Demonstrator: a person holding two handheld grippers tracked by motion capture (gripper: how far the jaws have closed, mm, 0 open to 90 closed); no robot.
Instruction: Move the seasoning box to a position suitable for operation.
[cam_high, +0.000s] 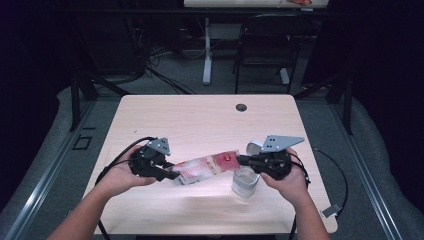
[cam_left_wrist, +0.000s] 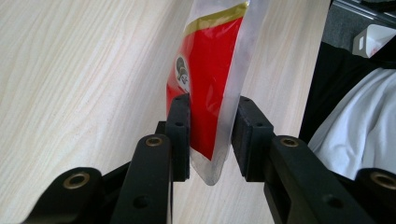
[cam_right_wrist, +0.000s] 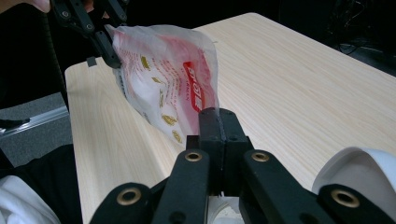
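Observation:
A red and white plastic snack bag (cam_high: 205, 169) hangs stretched between my two grippers, just above the pale wooden table (cam_high: 200, 120). My left gripper (cam_high: 172, 174) is shut on the bag's left end; in the left gripper view the bag (cam_left_wrist: 205, 88) sits squeezed between the two pads of that gripper (cam_left_wrist: 211, 135). On the other end, my right gripper (cam_high: 240, 160) is shut on the bag's thin edge. The right gripper view has those jaws (cam_right_wrist: 218, 116) pressed together on the bag (cam_right_wrist: 163, 79), with the left gripper (cam_right_wrist: 109, 51) at the far end.
A clear plastic container (cam_high: 245, 182) stands on the table under my right gripper, and a white round lid (cam_high: 254, 147) lies just behind it. A cable grommet (cam_high: 241, 107) sits near the table's far edge. A dark chair (cam_high: 265, 45) stands beyond the table.

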